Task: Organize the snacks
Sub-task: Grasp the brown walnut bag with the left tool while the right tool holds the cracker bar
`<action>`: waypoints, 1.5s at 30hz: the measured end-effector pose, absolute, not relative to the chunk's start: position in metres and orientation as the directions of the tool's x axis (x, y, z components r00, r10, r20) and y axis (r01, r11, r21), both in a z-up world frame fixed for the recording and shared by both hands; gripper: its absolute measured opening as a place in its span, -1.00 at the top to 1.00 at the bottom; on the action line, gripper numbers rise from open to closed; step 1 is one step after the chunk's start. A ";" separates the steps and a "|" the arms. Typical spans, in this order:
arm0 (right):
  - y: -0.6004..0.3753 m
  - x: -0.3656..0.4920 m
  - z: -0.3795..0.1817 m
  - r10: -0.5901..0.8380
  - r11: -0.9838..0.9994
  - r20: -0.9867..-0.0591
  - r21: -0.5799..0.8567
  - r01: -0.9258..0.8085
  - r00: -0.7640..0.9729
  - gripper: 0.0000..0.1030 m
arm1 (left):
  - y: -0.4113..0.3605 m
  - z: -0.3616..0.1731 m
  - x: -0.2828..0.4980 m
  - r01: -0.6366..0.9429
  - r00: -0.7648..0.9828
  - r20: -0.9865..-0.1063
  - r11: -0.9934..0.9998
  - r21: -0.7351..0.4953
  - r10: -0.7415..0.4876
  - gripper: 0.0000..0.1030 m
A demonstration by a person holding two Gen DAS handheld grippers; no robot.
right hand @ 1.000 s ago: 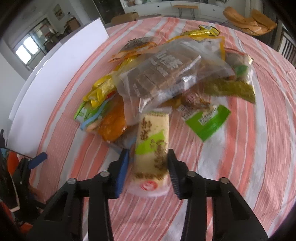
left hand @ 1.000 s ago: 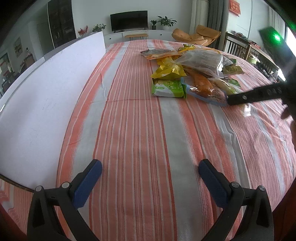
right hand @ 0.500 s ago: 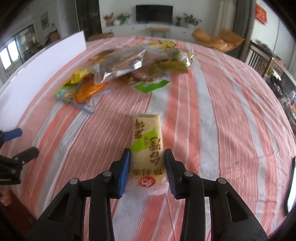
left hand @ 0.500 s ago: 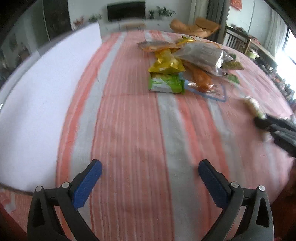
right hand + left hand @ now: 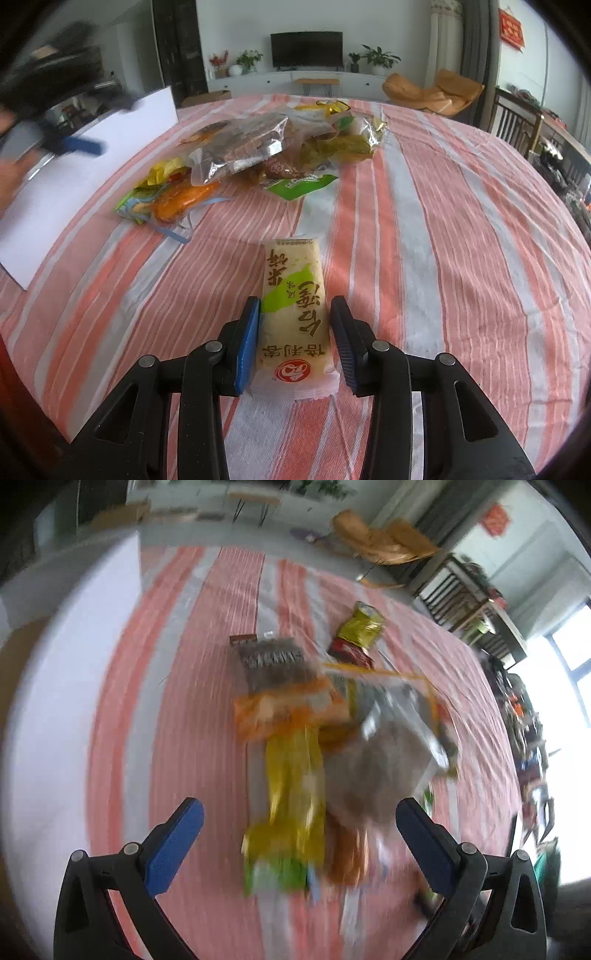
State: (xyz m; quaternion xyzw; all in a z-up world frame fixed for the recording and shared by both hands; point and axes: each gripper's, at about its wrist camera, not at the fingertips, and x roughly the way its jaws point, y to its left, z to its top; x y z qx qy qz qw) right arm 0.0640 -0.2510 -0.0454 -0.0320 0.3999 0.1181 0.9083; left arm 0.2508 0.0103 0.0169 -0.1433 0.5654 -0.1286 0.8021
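My right gripper [image 5: 295,325] straddles a pale rice-cracker pack [image 5: 293,295] with green print lying on the striped cloth; the left pad touches it, the right pad stands slightly off it. A pile of snack bags [image 5: 258,147] lies further back. In the blurred left wrist view my left gripper [image 5: 299,834] is wide open and empty above the near end of that pile, over a yellow bag [image 5: 291,786], a green pack [image 5: 275,875] and a clear bag of brown snacks [image 5: 373,771].
A white board [image 5: 85,166] stands along the table's left side, also in the left wrist view [image 5: 48,709]. The round table has an orange-striped cloth [image 5: 461,240]. Chairs [image 5: 517,118] and a TV cabinet [image 5: 306,81] lie beyond it.
My left gripper has swung fast from the bare cloth to over the snack pile. My right gripper has carried the rice-cracker pack away from the pile, set it on the cloth, and its jaws have loosened.
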 end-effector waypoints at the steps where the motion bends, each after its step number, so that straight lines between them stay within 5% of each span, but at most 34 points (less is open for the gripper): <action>1: -0.251 0.063 -0.045 0.191 0.969 -0.734 0.037 -0.242 0.652 0.14 | 0.009 0.013 0.265 0.018 0.309 -0.875 0.922 -0.387 -0.373 -0.99; 7: -0.254 0.061 -0.046 0.231 0.963 -0.726 0.074 -0.260 0.648 0.05 | -0.017 -0.003 0.345 -0.083 0.277 -0.906 0.931 -0.355 -0.320 -0.99; 14: -0.259 0.062 -0.046 0.284 0.953 -0.717 0.136 -0.272 0.636 0.00 | -0.049 -0.037 0.384 -0.076 0.257 -0.965 0.994 -0.075 -0.053 -0.99; 19: -0.264 0.063 -0.046 0.309 0.947 -0.711 0.170 -0.271 0.632 0.00 | -0.021 -0.049 0.380 -0.144 0.250 -0.966 0.983 -0.110 -0.072 -0.99; 25: -0.260 0.062 -0.046 0.289 0.952 -0.714 0.142 -0.272 0.638 0.00 | 0.013 -0.037 0.350 -0.066 0.320 -0.933 0.978 -0.196 -0.165 -0.27; 29: -0.260 0.061 -0.046 0.285 0.953 -0.712 0.139 -0.270 0.641 0.00 | 0.025 -0.034 0.311 0.020 0.318 -0.940 0.992 -0.125 -0.125 -0.18; 39: -0.254 0.058 -0.046 0.241 0.962 -0.718 0.087 -0.260 0.652 0.03 | 0.023 -0.024 0.130 0.160 0.309 -0.938 0.981 -0.109 -0.155 -0.23; 45: -0.253 0.060 -0.046 0.242 0.961 -0.724 0.089 -0.260 0.646 0.02 | 0.004 -0.028 0.069 0.231 0.362 -0.929 0.973 0.012 -0.075 -0.57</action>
